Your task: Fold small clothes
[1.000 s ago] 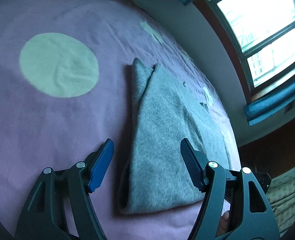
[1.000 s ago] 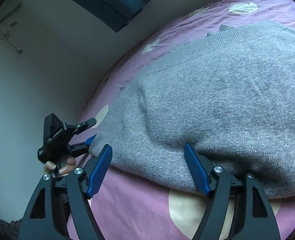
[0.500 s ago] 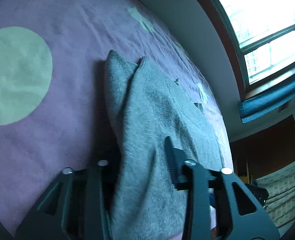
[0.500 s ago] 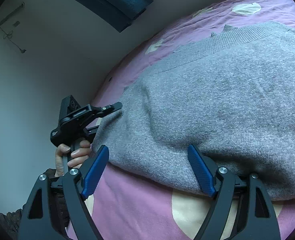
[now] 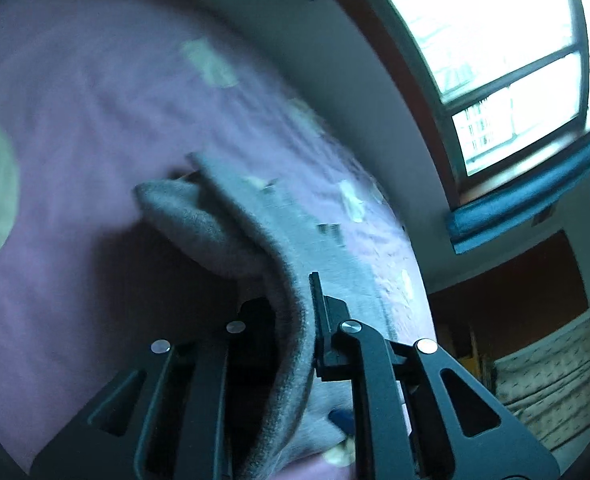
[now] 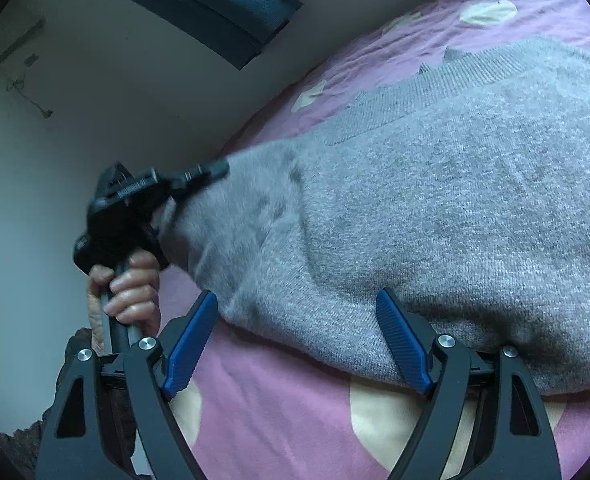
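Observation:
A grey knit sweater [image 6: 435, 208] lies folded on a pink bed sheet [image 6: 279, 400] with pale spots. My left gripper [image 5: 291, 304] is closing its jaws on the sweater's near corner [image 5: 223, 232], and the cloth is pinched between the pads and lifted off the sheet. From the right wrist view the left gripper [image 6: 211, 170] shows at the sweater's left corner, held by a person's hand [image 6: 127, 284]. My right gripper [image 6: 297, 294] stands open at the sweater's near edge, its blue pads either side of the fold without pressing it.
A bright window [image 5: 495, 52] with a blue curtain below it sits high on the right wall. A dark blue curtain [image 6: 199, 4] hangs beside the pale wall beyond the bed's far edge. A patterned mattress [image 5: 555, 364] lies past the bed on the right.
The left gripper's jaws went from wide apart to pinched on the sweater's corner, then rose and pulled the cloth up. The right gripper stayed put and open.

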`<state>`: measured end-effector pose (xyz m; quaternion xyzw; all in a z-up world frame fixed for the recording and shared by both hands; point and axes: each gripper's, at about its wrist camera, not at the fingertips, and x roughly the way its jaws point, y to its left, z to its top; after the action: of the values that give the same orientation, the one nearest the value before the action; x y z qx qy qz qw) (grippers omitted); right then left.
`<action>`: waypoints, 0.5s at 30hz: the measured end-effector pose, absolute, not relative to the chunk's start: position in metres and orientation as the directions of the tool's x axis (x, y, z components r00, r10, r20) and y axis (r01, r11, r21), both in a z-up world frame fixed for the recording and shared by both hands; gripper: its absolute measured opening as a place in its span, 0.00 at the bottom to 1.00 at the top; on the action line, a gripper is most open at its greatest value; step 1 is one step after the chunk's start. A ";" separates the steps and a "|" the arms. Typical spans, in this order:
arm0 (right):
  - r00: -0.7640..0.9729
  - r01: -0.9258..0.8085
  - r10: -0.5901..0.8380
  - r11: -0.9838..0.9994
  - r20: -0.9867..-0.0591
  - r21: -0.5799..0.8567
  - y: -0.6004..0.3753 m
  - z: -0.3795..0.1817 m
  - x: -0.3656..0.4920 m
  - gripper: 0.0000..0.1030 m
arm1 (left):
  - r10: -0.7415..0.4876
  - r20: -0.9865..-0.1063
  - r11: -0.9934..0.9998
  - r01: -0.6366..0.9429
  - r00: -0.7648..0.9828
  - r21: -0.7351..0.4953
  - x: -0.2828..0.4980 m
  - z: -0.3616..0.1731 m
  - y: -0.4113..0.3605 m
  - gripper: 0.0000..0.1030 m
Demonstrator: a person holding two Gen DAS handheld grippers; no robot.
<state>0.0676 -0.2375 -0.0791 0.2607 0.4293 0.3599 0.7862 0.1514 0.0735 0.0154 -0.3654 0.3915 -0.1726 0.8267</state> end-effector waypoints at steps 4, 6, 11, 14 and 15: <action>0.351 -0.335 0.812 0.574 -0.466 0.748 -0.261 -0.068 0.065 0.78 | -0.580 -0.518 0.698 0.056 0.629 -0.713 0.162 0.046 0.028 0.12; 0.359 -0.343 0.807 0.581 -0.469 0.738 -0.277 -0.061 0.059 0.78 | -0.583 -0.524 0.713 0.082 0.622 -0.696 0.166 0.054 0.005 0.12; 0.396 -0.351 0.791 0.599 -0.466 0.719 -0.329 -0.050 0.034 0.78 | -0.588 -0.566 0.757 0.145 0.577 -0.637 0.176 0.058 -0.069 0.12; 0.425 -0.339 0.768 0.626 -0.479 0.702 -0.359 -0.052 0.016 0.78 | -0.582 -0.603 0.785 0.184 0.546 -0.591 0.181 0.050 -0.115 0.10; 0.435 -0.328 0.760 0.633 -0.483 0.701 -0.370 -0.055 0.009 0.78 | -0.571 -0.620 0.800 0.192 0.539 -0.569 0.182 0.046 -0.128 0.10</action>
<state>0.0094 -0.3703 -0.0553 0.2633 0.4104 0.3379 0.8050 0.1824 -0.1284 0.0459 -0.2229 0.4244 -0.2248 0.8483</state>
